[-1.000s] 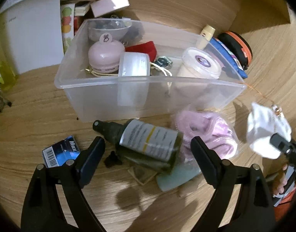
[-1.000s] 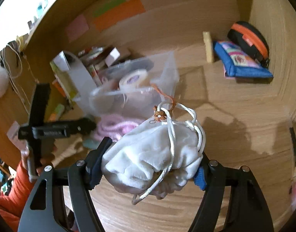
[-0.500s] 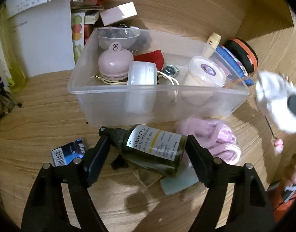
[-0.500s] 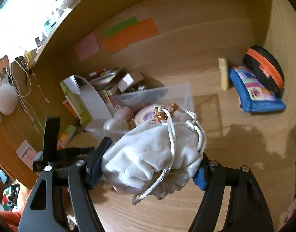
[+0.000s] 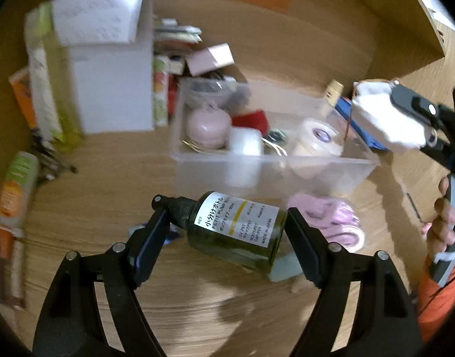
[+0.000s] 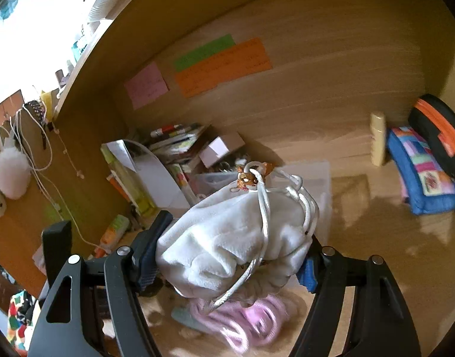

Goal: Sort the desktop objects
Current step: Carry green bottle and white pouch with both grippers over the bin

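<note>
A dark green pump bottle (image 5: 236, 229) with a white label lies crosswise between the fingers of my left gripper (image 5: 224, 211), which is shut on it, cap to one pad and base to the other, just above the desk. Behind it stands the clear plastic box (image 5: 257, 175), holding a pink round case, tape rolls and a red item. My right gripper (image 6: 236, 238) is shut on a white drawstring pouch (image 6: 227, 238). In the left wrist view the white pouch (image 5: 385, 122) hangs by the box's right end.
A pink zipped pouch (image 5: 331, 223) and a pale green piece (image 5: 284, 267) lie in front of the box. At the back right sit a blue patchwork pouch (image 6: 420, 175), a black-and-orange case (image 6: 438, 131) and a cream tube (image 6: 377, 136). A white file stand (image 5: 108, 74) and books stand left.
My left gripper closed on the bottle and lifted it off the desk. My right gripper carried the white pouch up and towards the box's right end.
</note>
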Action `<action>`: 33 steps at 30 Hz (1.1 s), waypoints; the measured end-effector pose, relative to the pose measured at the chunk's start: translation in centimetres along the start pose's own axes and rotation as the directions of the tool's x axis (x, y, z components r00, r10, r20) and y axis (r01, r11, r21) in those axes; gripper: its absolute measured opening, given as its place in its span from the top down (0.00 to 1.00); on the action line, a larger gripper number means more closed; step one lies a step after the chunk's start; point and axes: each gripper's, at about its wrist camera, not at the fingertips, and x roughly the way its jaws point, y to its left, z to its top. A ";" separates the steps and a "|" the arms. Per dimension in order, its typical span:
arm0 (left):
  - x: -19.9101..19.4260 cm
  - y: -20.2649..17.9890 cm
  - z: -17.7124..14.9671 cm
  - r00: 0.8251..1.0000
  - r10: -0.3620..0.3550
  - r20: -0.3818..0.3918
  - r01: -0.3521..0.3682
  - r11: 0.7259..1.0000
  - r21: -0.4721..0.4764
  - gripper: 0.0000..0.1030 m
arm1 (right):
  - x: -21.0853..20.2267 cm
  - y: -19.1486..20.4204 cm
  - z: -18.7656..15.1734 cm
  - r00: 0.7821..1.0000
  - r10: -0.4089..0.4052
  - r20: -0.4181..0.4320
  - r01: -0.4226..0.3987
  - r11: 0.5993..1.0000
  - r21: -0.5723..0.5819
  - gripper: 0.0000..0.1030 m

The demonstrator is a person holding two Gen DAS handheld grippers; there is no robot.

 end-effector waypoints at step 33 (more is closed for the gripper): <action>6.3 -0.3 11.0 1.000 -0.030 -0.009 0.030 0.999 -0.027 0.24 | 7.8 -5.3 1.6 0.994 -0.035 -0.099 0.041 0.998 0.051 0.32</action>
